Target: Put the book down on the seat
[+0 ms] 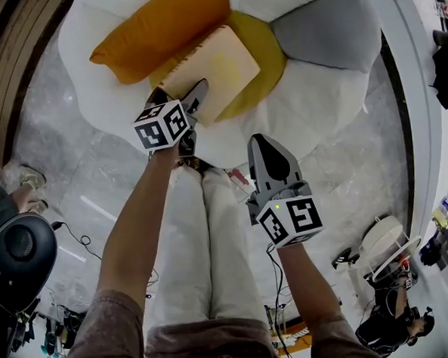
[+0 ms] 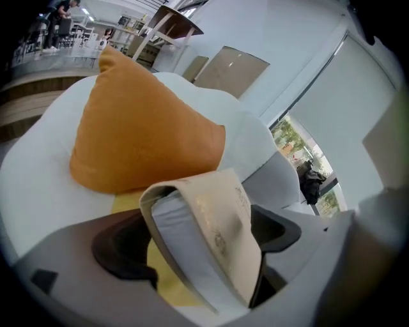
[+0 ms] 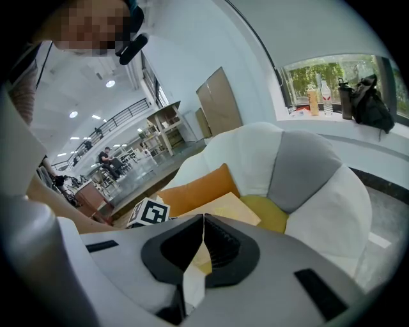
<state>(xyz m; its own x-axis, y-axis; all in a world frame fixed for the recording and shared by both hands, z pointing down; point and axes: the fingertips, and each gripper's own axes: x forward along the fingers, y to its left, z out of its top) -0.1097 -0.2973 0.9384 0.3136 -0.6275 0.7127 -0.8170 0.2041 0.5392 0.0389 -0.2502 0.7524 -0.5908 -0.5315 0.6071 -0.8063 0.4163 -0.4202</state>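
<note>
Yellow seat [image 1: 271, 56] bears book [image 1: 216, 67] between left gripper's [image 1: 195, 99] parted jaws.

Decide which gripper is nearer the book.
Left. The left gripper is at the book's near corner, jaws apart with the book between them. The right gripper is off the book, over the seat's white front, jaws together.

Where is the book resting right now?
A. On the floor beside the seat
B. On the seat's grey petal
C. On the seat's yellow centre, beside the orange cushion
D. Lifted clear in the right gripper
C: the head view shows the book lying on the seat's yellow centre beside the orange cushion, with the left gripper open around its near edge.
</note>
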